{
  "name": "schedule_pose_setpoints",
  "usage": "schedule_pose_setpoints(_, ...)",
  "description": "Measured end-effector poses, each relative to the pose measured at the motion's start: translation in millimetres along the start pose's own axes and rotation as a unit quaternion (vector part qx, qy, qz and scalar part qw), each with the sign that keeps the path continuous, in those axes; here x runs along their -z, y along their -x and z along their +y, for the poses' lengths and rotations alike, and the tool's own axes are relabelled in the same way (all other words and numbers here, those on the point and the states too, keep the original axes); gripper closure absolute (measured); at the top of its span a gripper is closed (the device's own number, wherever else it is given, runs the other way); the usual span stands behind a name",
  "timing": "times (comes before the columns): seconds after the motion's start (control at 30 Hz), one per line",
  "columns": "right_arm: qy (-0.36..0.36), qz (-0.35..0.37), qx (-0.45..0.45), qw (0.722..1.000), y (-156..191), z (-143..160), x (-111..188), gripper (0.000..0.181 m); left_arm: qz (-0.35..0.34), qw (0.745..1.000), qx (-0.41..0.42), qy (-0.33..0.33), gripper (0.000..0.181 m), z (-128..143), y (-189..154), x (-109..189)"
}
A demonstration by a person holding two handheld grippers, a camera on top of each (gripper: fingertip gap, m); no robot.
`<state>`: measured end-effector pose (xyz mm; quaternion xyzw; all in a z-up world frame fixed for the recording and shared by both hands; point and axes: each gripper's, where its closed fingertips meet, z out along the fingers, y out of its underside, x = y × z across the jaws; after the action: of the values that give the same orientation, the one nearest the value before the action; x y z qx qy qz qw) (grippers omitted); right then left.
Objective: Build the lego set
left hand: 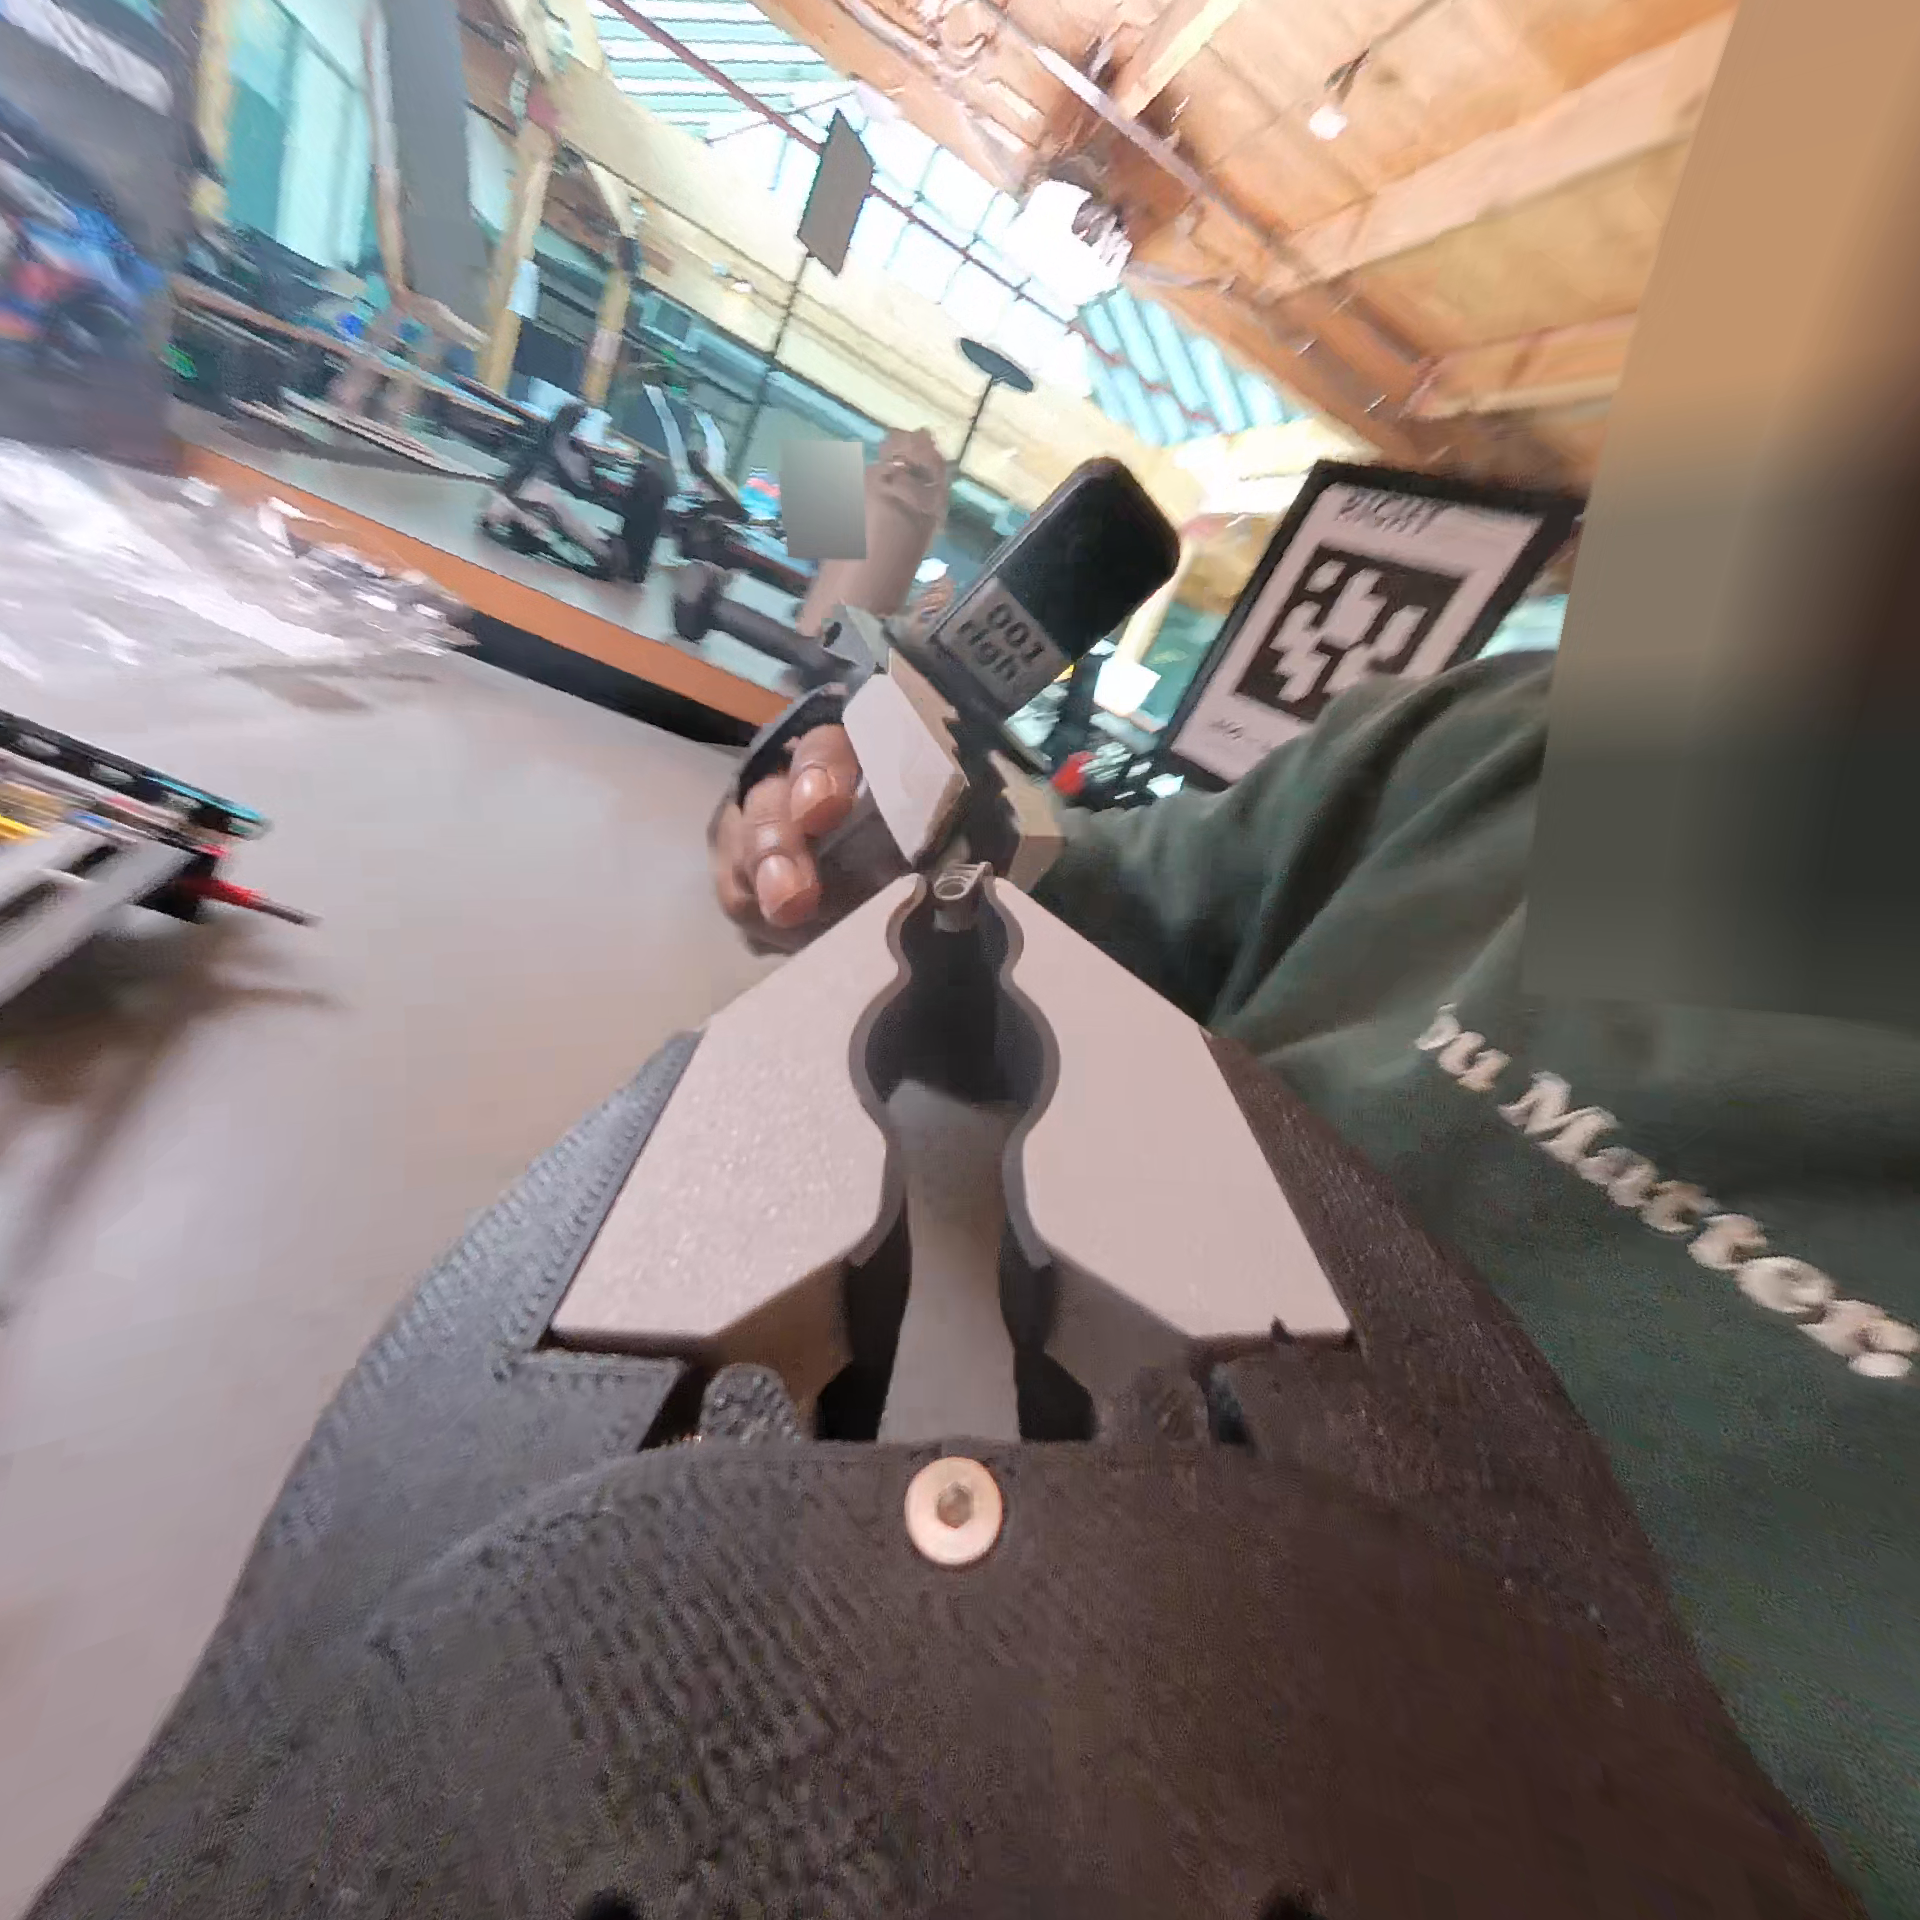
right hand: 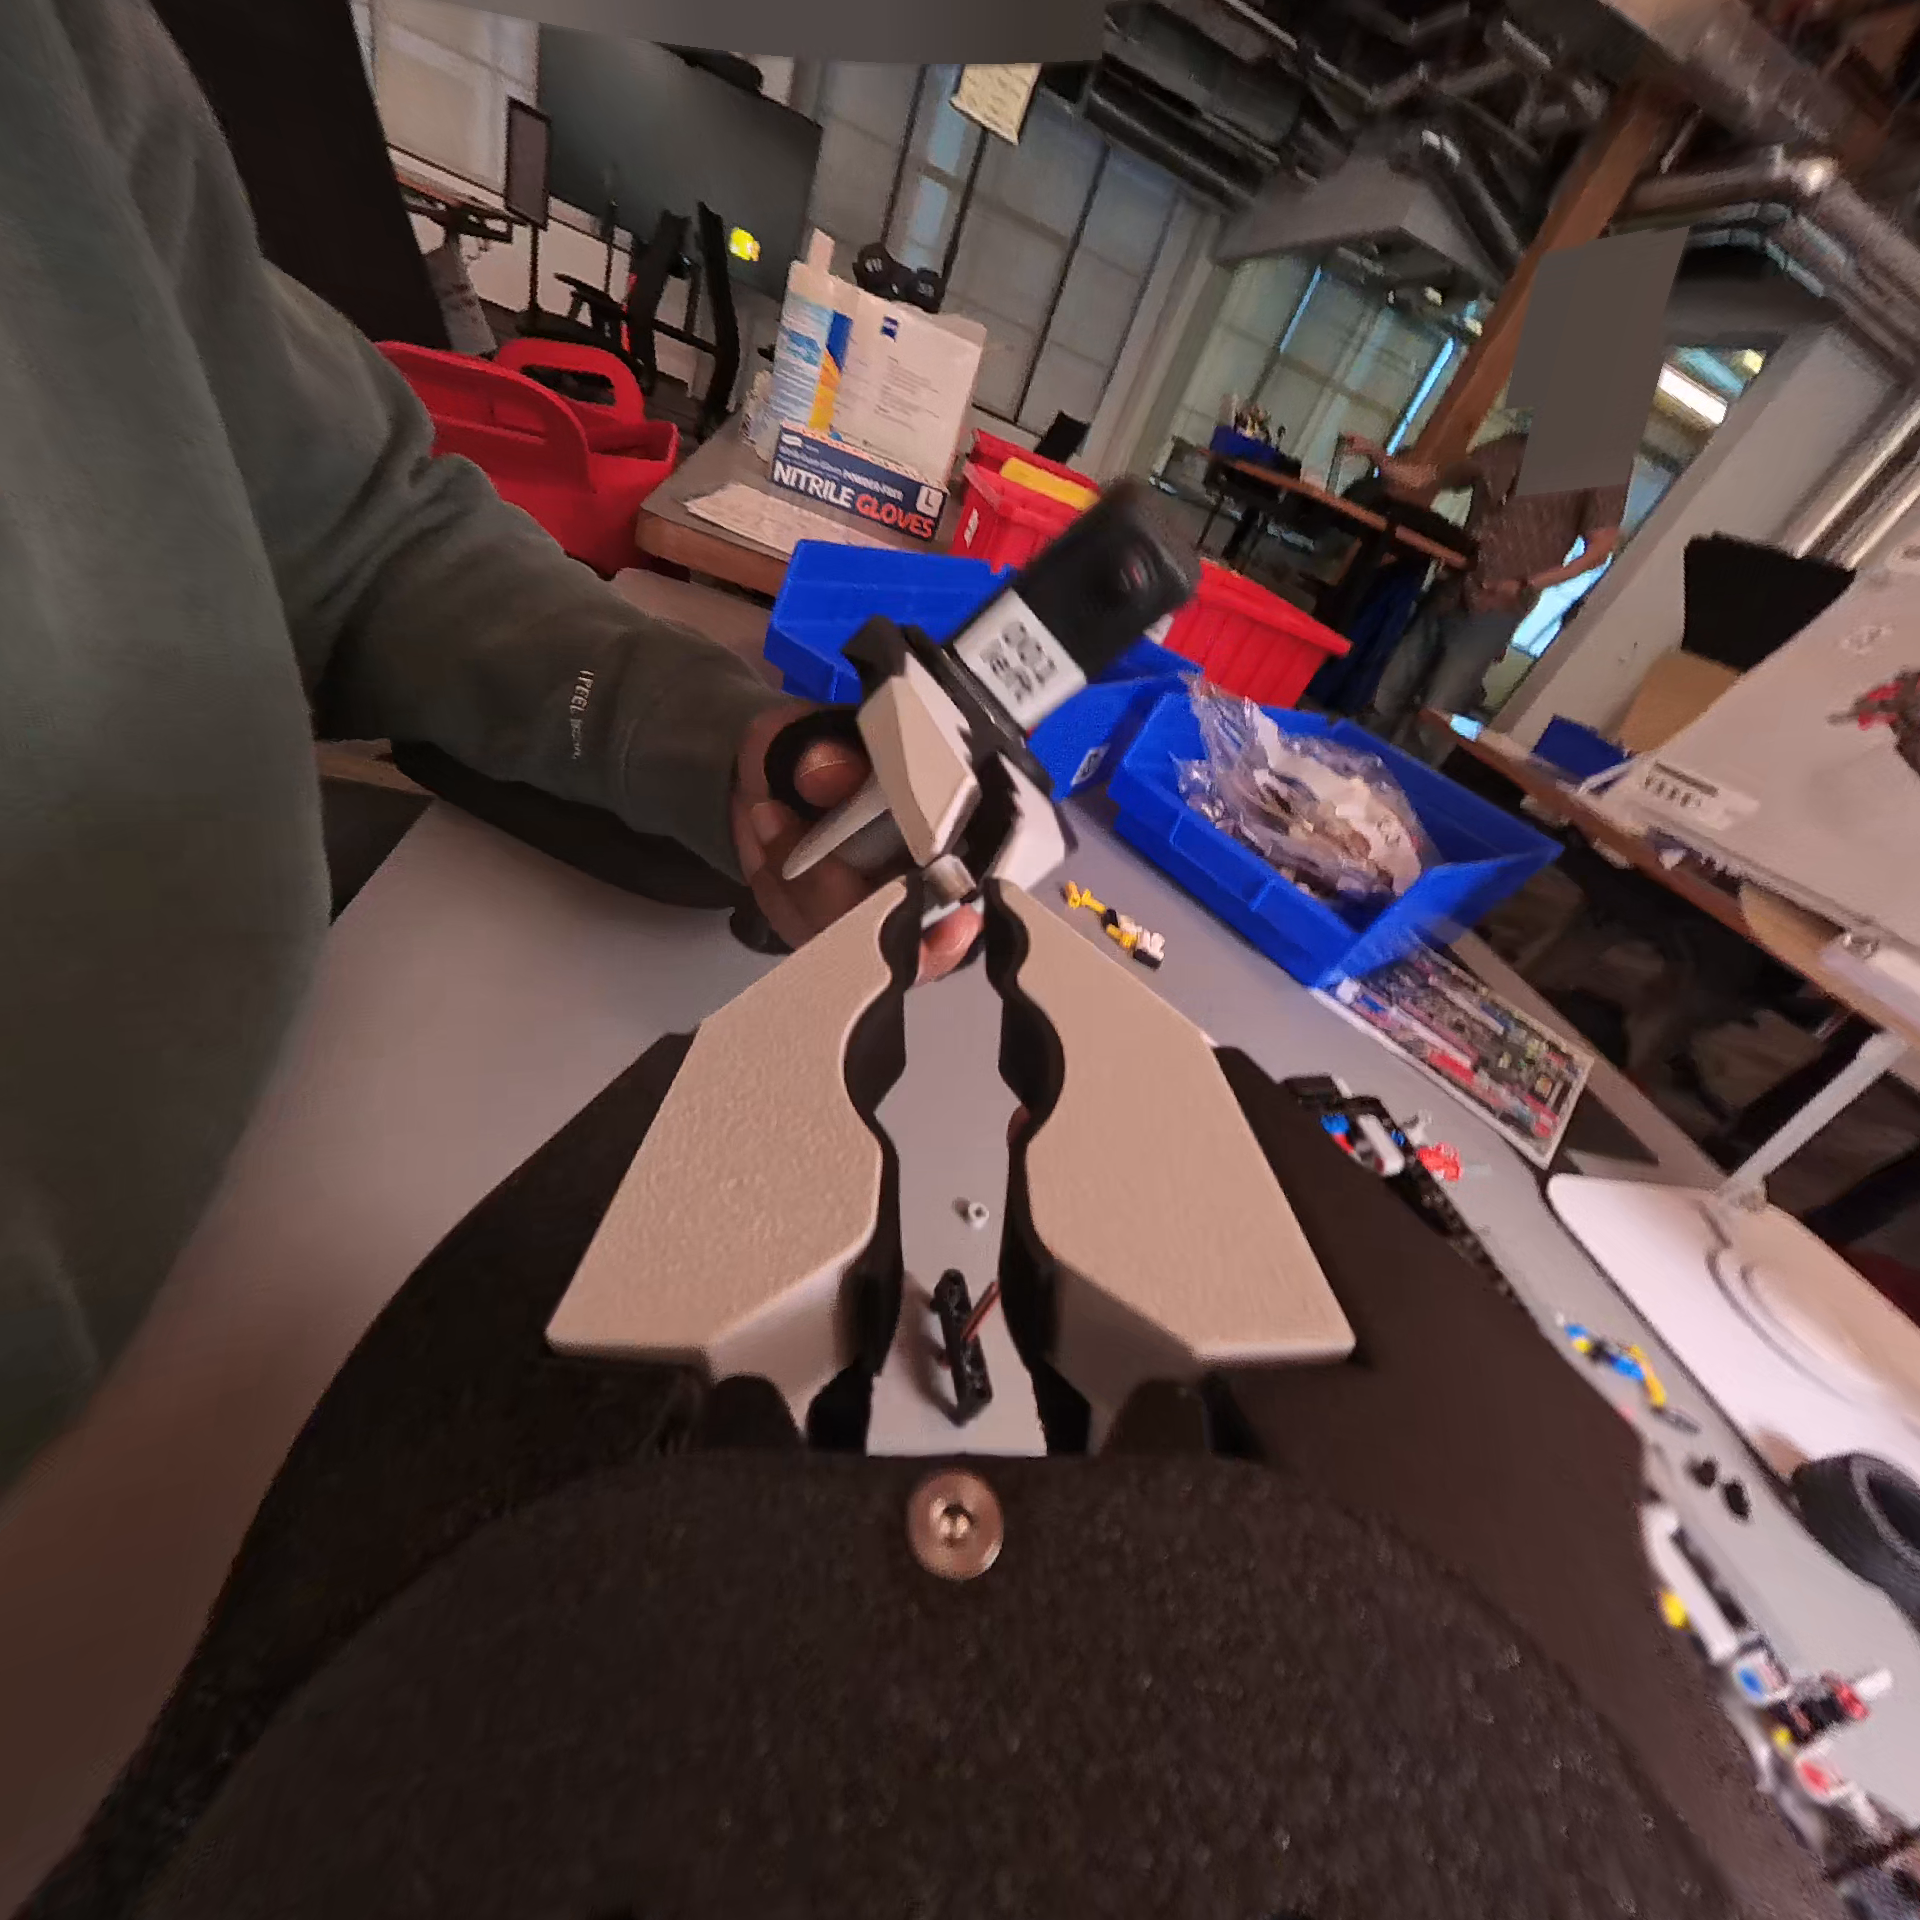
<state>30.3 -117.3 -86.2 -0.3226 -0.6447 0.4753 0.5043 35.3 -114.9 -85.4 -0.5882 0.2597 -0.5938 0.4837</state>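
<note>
Both grippers are held tip to tip in the air above the grey table point(right hand: 468, 1039). In the left wrist view my left gripper point(left hand: 956, 896) is shut on a small grey lego piece point(left hand: 954, 891) with a hole in it. My right gripper point(left hand: 964, 864) faces it and nearly touches it. In the right wrist view my right gripper point(right hand: 948, 912) is closed on a small pale lego piece point(right hand: 940, 921). The left gripper point(right hand: 951, 873) meets it there with a short grey round part point(right hand: 948, 878). How the two pieces touch is hidden.
A black lego beam with a red axle point(right hand: 961, 1340) and a tiny grey part point(right hand: 974, 1212) lie on the table below. Loose yellow and black parts point(right hand: 1117, 925), a blue bin of bags point(right hand: 1434, 883), a booklet point(right hand: 1465, 1039), a partial build point(right hand: 1382, 1138) and a tyre point(right hand: 1870, 1507) sit to the right. Left and right tips are no more than a few centimetres apart.
</note>
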Motion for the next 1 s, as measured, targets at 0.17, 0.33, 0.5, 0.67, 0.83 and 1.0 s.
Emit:
schedule_pose_setpoints(0.17, 0.027, -0.004, -0.089, 0.996, -10.0, 14.3, 3.0, 0.163, -0.139, 0.967, -0.203, 0.066, 0.175, 3.6, 18.0, 3.6)
schedule_pose_setpoints(0.33, 0.055, -0.015, -0.103, 0.993, -7.0, 25.8, 0.0, 0.172, -0.165, 0.948, -0.257, 0.094, 0.175, 10.0, 20.4, 0.0)
schedule_pose_setpoints(0.5, 0.057, -0.017, -0.102, 0.993, -6.3, 27.9, 0.0, 0.175, -0.171, 0.944, -0.261, 0.108, 0.175, 14.6, 24.8, 0.9)
schedule_pose_setpoints(0.67, 0.081, -0.015, -0.103, 0.991, -7.6, 35.3, 1.0, 0.177, -0.188, 0.935, -0.272, 0.13, 0.175, 21.6, 32.1, 1.4)
schedule_pose_setpoints(0.83, 0.109, 0.001, -0.123, 0.986, -14.4, 48.7, 5.7, 0.177, -0.217, 0.93, -0.267, 0.133, 0.178, 23.7, 43.9, 4.0)
schedule_pose_setpoints(1.0, 0.173, 0.005, -0.142, 0.975, -17.0, 90.5, 19.0, 0.177, -0.259, 0.913, -0.255, 0.185, 0.17, 37.7, 68.0, 16.5)
